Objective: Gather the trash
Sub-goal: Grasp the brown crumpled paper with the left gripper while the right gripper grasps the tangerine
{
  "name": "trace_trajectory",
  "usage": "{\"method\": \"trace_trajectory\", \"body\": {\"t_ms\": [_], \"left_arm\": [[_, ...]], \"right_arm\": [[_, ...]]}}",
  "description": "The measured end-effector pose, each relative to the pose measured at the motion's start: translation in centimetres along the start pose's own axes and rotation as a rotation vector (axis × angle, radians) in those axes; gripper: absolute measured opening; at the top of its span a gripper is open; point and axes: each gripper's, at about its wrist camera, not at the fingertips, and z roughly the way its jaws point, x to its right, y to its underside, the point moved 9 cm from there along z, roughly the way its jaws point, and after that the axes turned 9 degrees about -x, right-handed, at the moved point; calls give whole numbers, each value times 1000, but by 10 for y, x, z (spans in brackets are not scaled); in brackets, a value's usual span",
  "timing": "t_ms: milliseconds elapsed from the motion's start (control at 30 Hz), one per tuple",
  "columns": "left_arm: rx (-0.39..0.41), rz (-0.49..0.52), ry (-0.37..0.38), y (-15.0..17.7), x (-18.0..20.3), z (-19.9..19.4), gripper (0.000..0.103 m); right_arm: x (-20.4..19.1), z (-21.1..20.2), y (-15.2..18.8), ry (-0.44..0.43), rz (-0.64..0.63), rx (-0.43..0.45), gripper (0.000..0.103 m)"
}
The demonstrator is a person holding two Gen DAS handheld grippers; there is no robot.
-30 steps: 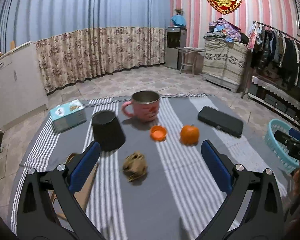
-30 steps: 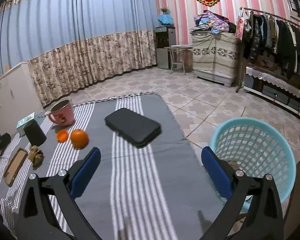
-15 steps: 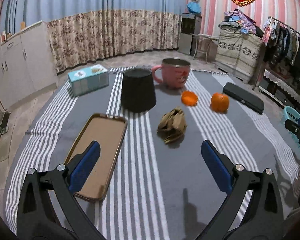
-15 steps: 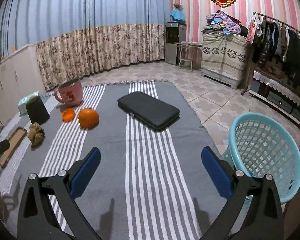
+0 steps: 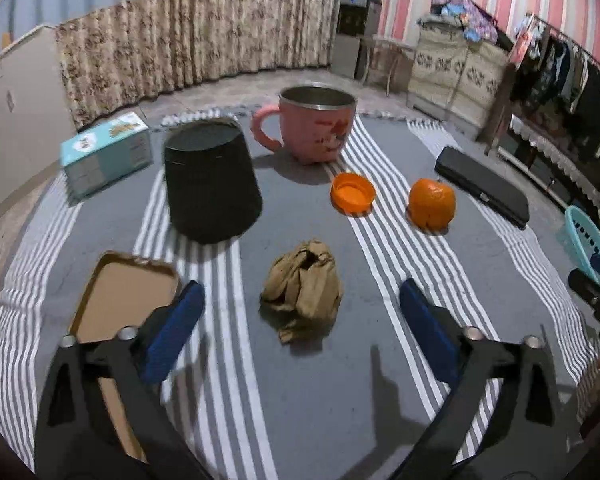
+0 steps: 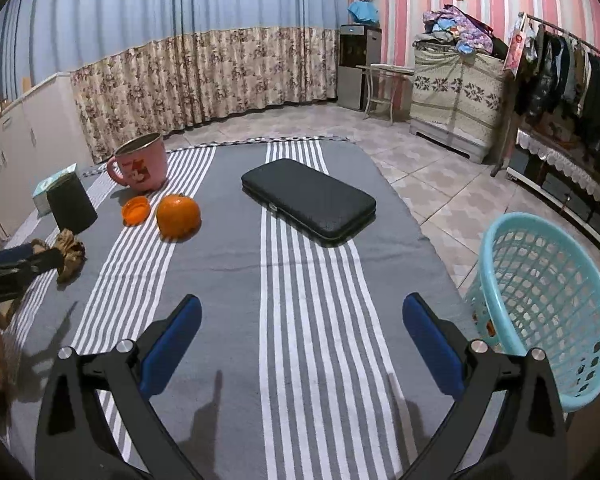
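A crumpled brown paper wad [image 5: 302,286] lies on the grey striped cloth, right between and just ahead of my left gripper [image 5: 300,312] fingertips. The left jaws are closing, with the wad between them but untouched. In the right wrist view the same wad [image 6: 70,254] sits at the far left beside the left gripper's tip. An orange bottle cap [image 5: 353,193] and an orange fruit [image 5: 432,203] lie farther back. My right gripper [image 6: 300,316] stands open over bare cloth. A light blue basket [image 6: 548,304] stands on the floor past the table's right edge.
An upturned black cup [image 5: 210,182], a pink mug [image 5: 316,128], a teal tissue box [image 5: 106,156] and a black case [image 5: 482,186] stand on the cloth. A brown tray [image 5: 120,304] lies under the left finger. Tiled floor, curtains and a clothes rack surround the table.
The left gripper dropped and came forward, so the paper wad now sits between its fingertips, and its jaws narrowed slightly. The right gripper's view shifted a little earlier and has held since.
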Motion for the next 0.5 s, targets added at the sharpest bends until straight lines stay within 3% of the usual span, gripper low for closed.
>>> {"method": "trace_trajectory", "body": {"t_ms": [100,167,233,267,367,500], "left_arm": [[-67,15,23,4,3,17,80],[-100,17,38,6,6,26,66],[-98,14,43,6,6,27,59],[-95,13,59,6,6,26,48],[-86,2,80,4,5,23,47],[-30,21,55,-5,-1,8,47]], "right_arm": [[-7,3,-12,-29,14,27,99],[-13,5,-19,-23,13,54,99],[-25,15,-23,-16,-28,14,99],[-31,21,-23,-19,-43,-12,99],[-48,33,-28,-43,-62,-31,99],[-70,43,-40,-77,-90,-23,99]]}}
